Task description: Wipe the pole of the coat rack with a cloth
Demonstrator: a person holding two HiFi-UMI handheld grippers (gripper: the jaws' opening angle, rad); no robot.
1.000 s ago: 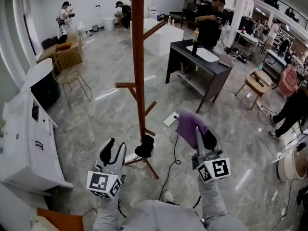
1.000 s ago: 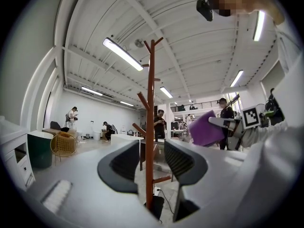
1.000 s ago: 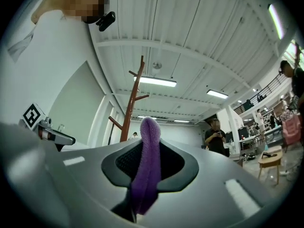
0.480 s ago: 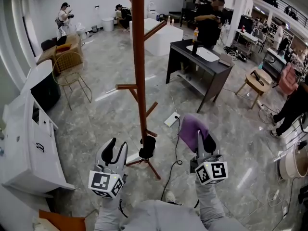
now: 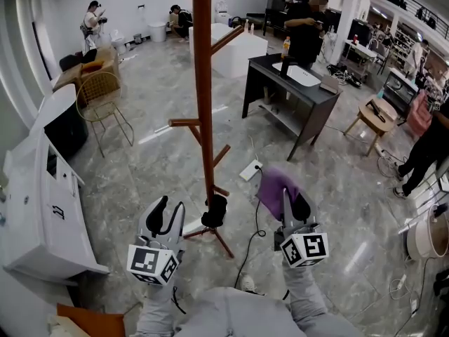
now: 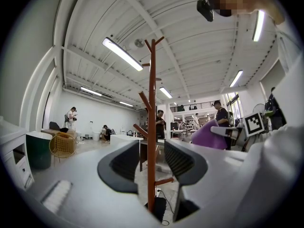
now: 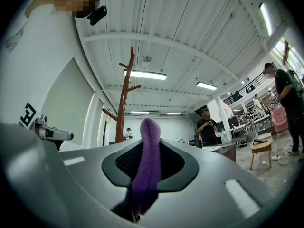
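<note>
The brown wooden coat rack rises in the middle of the head view, its pole running down to a black weight at its foot. My left gripper hangs open just left of that foot, and in the left gripper view the pole shows between its jaws. My right gripper is shut on a purple cloth, to the right of the pole and apart from it. The cloth stands folded between the jaws in the right gripper view, with the rack off to the left.
A dark desk stands behind right, a wire chair at left and a white cabinet along the left wall. A white power strip and black cable lie on the floor near the rack's legs. People stand in the background.
My right gripper with the cloth drifted slightly right and back toward me, then a little left. The left gripper barely shifted.
</note>
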